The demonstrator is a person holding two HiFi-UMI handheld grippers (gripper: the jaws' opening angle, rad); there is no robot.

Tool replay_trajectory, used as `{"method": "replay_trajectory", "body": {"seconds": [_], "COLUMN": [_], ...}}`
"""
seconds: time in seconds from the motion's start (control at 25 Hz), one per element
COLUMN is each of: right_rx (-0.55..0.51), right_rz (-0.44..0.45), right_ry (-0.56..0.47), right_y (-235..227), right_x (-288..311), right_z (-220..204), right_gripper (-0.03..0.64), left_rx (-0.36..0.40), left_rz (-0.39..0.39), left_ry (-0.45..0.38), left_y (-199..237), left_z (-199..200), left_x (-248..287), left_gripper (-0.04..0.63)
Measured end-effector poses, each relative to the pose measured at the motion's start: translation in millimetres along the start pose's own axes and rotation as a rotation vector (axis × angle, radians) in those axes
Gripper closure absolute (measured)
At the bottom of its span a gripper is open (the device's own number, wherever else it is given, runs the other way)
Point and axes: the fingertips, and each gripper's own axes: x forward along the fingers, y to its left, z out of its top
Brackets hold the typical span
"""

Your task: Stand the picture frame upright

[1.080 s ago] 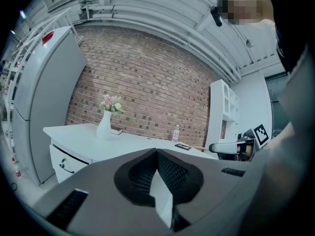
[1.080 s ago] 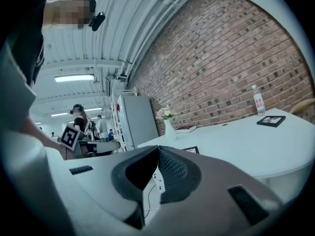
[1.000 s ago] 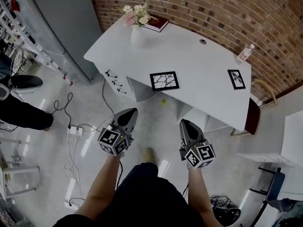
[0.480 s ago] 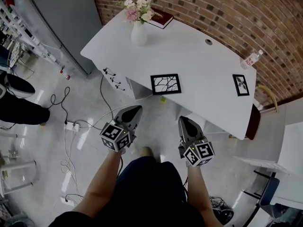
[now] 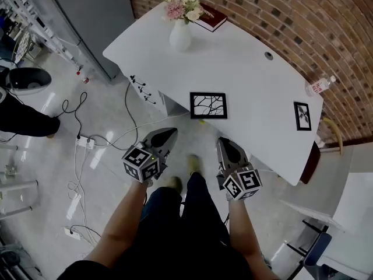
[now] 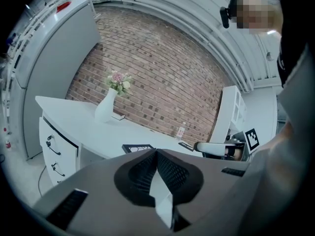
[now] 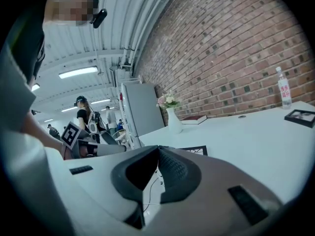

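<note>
A black picture frame (image 5: 208,105) with a branch drawing lies flat near the front edge of the white desk (image 5: 245,74). Its corner shows as picture frame (image 6: 138,147) and picture frame (image 7: 196,150) just past each gripper's tip. A smaller black frame (image 5: 302,116) lies flat at the desk's right end, seen again as frame (image 7: 299,116). My left gripper (image 5: 167,136) and right gripper (image 5: 223,145) hang over the floor in front of the desk, both shut and holding nothing, short of the desk edge.
A white vase of flowers (image 5: 180,32) and a red book (image 5: 211,18) stand at the desk's far left. A water bottle (image 5: 319,86) lies by the brick wall. Drawers (image 5: 143,89) face the floor; cables and a power strip (image 5: 85,143) lie left. A chair (image 5: 310,156) stands right.
The view has drawn closer to the desk and swung a little right. Both grippers have edged forward toward the desk's front edge and stay shut.
</note>
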Motion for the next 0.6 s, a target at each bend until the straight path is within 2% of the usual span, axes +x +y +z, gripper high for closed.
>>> {"method": "replay_trajectory", "body": {"seconds": [0.24,0.4,0.52,0.6], "right_rx": [-0.016,-0.024,-0.043,-0.059], "right_rz": [0.073,0.106,0.125,0.144], "right_ry": [0.040,0.069,0.101,0.119], "right_y": [-11.7,-22.0,-27.2,-29.3], "right_x": [36.8,54.1,61.7,68.1], "right_z": [12.6,14.2,7.8,4.3], "right_gripper": [0.612,0.612,0.612,0.612], "left_rx": [-0.097,-0.123,-0.161,-0.187], "left_rz": [0.088,0.117,0.125,0.132], "left_ry": [-0.026,-0.019,0.001,0.013], "left_y": [23.0,32.1,35.8,40.2], "left_z": [3.7,2.6,-7.2,-11.6], "left_x": [19.0,34.8,47.7,56.9], "left_gripper": [0.566,0.560,0.465,0.462]}}
